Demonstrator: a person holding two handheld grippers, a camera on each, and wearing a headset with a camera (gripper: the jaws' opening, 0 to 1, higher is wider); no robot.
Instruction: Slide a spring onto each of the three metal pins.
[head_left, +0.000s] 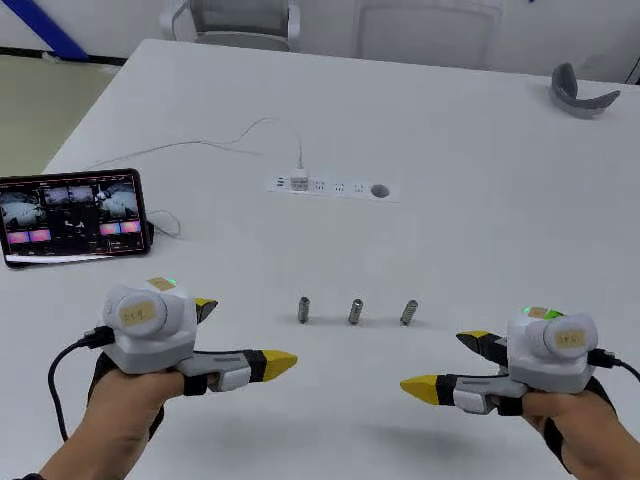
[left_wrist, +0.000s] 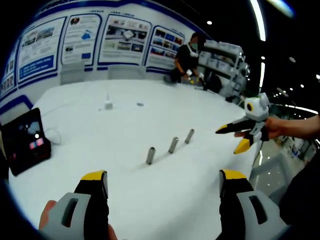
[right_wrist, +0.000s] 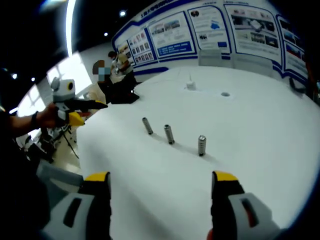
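Note:
Three short metal pins stand upright in a row on the white table: left pin (head_left: 304, 310), middle pin (head_left: 355, 311), right pin (head_left: 409, 313). Their shafts look ribbed, perhaps coiled, but they are too small to be sure. The same row shows in the left gripper view (left_wrist: 173, 145) and the right gripper view (right_wrist: 169, 134). My left gripper (head_left: 243, 335) hovers to the left of the row, open and empty. To the right of the row my right gripper (head_left: 443, 362) is also open, nothing between its yellow tips. Both point inward toward each other.
A tablet (head_left: 70, 215) with a lit screen lies at the left. A white power strip (head_left: 330, 186) with a plugged cable sits behind the pins. A grey curved object (head_left: 580, 95) rests far right. Chairs stand beyond the far edge; a person (left_wrist: 186, 59) works in the background.

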